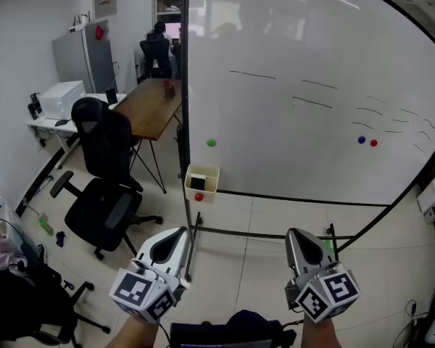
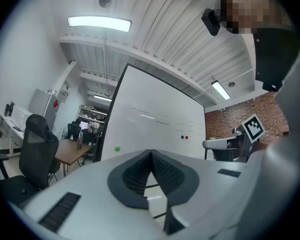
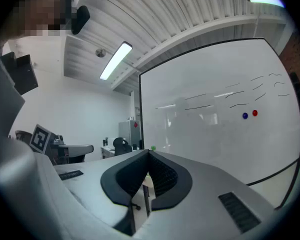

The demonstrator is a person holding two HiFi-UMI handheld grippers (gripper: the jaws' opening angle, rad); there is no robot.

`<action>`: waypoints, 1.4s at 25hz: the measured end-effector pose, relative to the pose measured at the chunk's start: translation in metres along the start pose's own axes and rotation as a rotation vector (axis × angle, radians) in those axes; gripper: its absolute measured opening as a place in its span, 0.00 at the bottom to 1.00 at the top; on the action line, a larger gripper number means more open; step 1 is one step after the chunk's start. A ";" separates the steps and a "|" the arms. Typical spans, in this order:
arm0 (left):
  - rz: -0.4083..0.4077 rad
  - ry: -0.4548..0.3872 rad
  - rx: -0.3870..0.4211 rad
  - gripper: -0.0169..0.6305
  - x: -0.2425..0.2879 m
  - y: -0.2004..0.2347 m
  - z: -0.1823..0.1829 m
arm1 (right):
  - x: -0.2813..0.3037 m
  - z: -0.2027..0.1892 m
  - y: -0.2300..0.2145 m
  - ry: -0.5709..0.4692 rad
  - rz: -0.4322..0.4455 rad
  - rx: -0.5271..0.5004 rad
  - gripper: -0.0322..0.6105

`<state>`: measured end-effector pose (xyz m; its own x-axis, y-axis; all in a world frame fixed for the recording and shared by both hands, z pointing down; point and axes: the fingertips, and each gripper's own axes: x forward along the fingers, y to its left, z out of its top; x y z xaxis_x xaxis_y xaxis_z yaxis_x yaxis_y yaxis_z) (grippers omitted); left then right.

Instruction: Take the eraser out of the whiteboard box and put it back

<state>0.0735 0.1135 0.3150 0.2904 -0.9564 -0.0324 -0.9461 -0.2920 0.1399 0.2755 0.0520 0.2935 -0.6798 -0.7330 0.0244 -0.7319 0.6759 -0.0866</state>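
The whiteboard box (image 1: 202, 179), a small pale yellow tray, hangs at the lower left corner of the big whiteboard (image 1: 312, 100). A small red object (image 1: 199, 196) shows at its lower front; I cannot tell whether it is the eraser. Both grippers are held low and level in front of the board, well short of the box. My left gripper (image 1: 175, 232) (image 2: 151, 154) has its jaws together with nothing between them. My right gripper (image 1: 296, 234) (image 3: 148, 153) is likewise shut and empty, to the right of the box.
A black office chair (image 1: 105, 187) stands left of the board. Behind it are a wooden table (image 1: 152, 104) and a white desk with a printer (image 1: 61, 96). A person (image 1: 157, 49) sits at the far back. The board's stand bars (image 1: 275, 234) cross the floor ahead. Magnets (image 1: 211, 143) dot the board.
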 end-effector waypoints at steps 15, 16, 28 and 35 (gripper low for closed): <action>0.079 0.030 0.046 0.08 0.103 0.105 0.015 | 0.163 0.002 -0.033 -0.031 0.118 0.004 0.08; 0.077 0.027 0.046 0.08 0.113 0.111 0.017 | 0.173 0.002 -0.038 -0.031 0.119 -0.011 0.08; 0.077 0.067 0.059 0.08 0.180 0.174 0.022 | 0.264 -0.004 -0.045 0.005 0.175 0.028 0.08; -0.001 0.087 0.050 0.08 0.193 0.253 0.029 | 0.332 0.005 -0.004 -0.012 0.118 0.017 0.08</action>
<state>-0.1143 -0.1455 0.3160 0.3010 -0.9521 0.0536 -0.9510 -0.2956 0.0906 0.0534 -0.1946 0.2973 -0.7607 -0.6491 0.0006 -0.6456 0.7565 -0.1047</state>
